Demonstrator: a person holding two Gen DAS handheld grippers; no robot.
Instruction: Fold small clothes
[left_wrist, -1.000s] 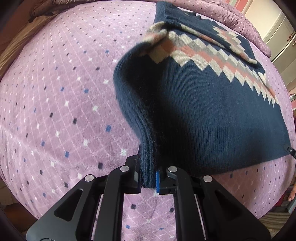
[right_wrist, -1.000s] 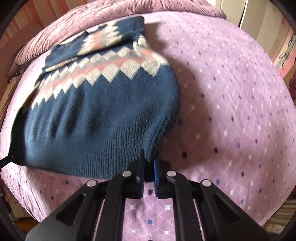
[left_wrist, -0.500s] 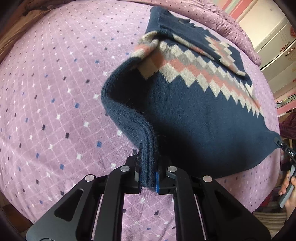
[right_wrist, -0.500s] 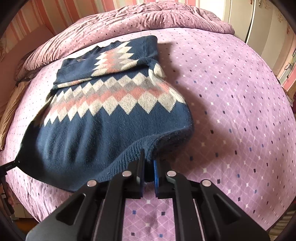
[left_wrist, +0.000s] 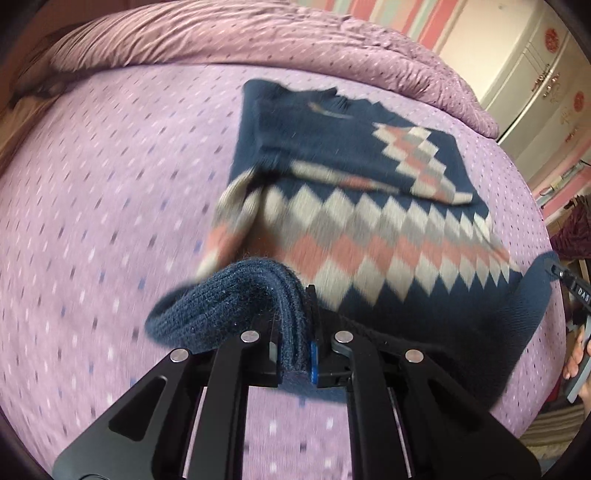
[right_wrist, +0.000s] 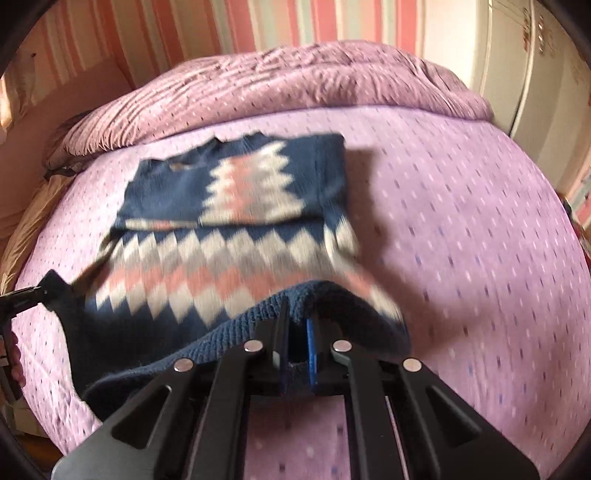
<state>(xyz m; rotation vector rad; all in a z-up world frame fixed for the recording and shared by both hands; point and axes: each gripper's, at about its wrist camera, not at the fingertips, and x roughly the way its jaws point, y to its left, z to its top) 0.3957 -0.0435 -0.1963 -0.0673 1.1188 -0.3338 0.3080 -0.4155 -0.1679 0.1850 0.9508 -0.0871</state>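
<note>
Left gripper (left_wrist: 294, 338): clenched on the ribbed navy hem of the sweater (left_wrist: 369, 221), a thick bunch of knit squeezed between its two black fingers and bulging out to the left of them.
Sweater: navy knit with bands of cream, grey and pink diamonds; it lies on the bed sheet (left_wrist: 110, 184), its neck end far from the cameras and flat, its sleeves folded in over the chest, its near hem lifted off the sheet at both corners.
Hem: raised and curled over at each gripper, sagging a little between them; parts of it are blurred.
Right gripper (right_wrist: 296, 338): clamped on the other hem corner of the sweater (right_wrist: 207, 266), navy rib showing in the narrow gap between its fingers and arching over the tips.
Bed sheet: lilac with small white, blue and dark diamonds, under the whole sweater (right_wrist: 461, 240).
Quilt (right_wrist: 295, 85): mauve, rumpled, heaped along the far edge of the bed beyond the sweater's neck.
Wardrobe (left_wrist: 535, 74): cream doors with red ornaments, at the far right past the bed.
</note>
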